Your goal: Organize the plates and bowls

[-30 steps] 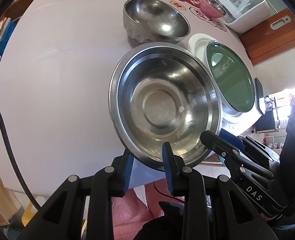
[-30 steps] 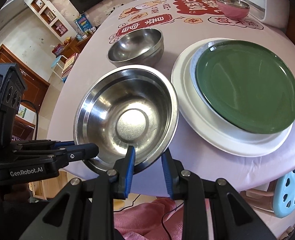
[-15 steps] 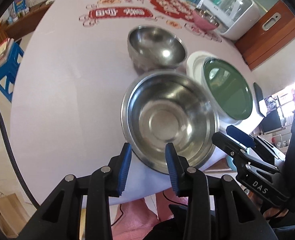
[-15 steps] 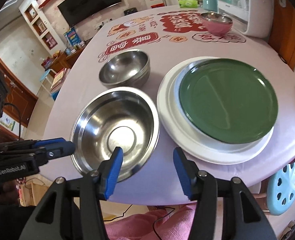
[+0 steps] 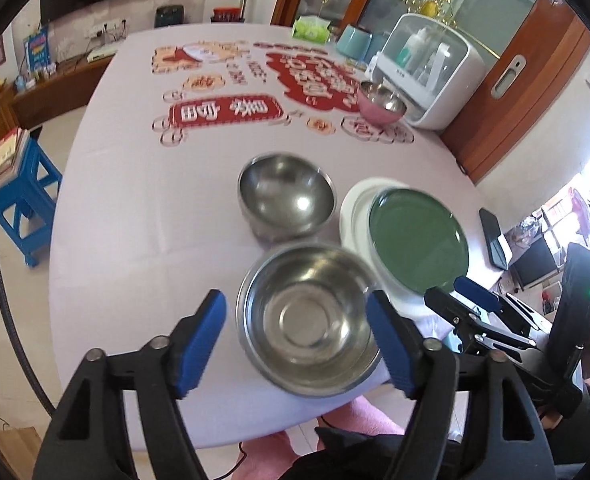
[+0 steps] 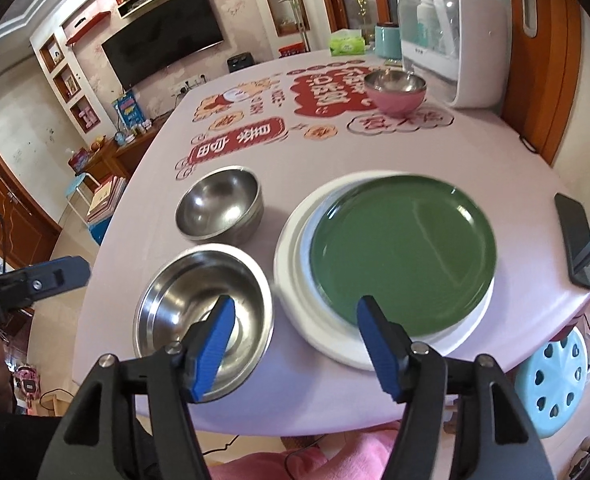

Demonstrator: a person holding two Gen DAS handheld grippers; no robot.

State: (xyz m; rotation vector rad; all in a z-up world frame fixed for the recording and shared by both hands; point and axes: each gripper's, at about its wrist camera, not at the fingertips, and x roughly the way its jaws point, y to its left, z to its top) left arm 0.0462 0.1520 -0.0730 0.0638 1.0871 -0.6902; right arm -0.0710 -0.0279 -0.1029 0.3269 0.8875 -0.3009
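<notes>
**Both claws open over the near steel bowl**

The left claw (image 5: 297, 344) stands wide, its blue pads apart and gripping nothing; its jaws have just been opening. The near steel bowl (image 5: 309, 320) sits upright on the tabletop (image 5: 143, 240) between the pads in that view, touched by neither. The right claw (image 6: 293, 344) is also spread with nothing in it, its jaws likewise just opened further; its left pad hangs over the same bowl (image 6: 199, 292), its right pad over the plates.

From the near bowl, a second steel bowl (image 5: 287, 200) rests at 12 o'clock, just beside it; it looks like a nested pair, though I cannot tell for certain. At 2 o'clock a green plate (image 6: 403, 248) lies on a white plate (image 6: 291, 280), the stack close beside the near bowl's rim. Farther off at 1 o'clock a pink bowl (image 6: 395, 88) stands near a white box-shaped appliance (image 6: 455, 40). A dark phone (image 6: 579, 236) lies at the tabletop's 3 o'clock edge, well apart from the plates.
</notes>
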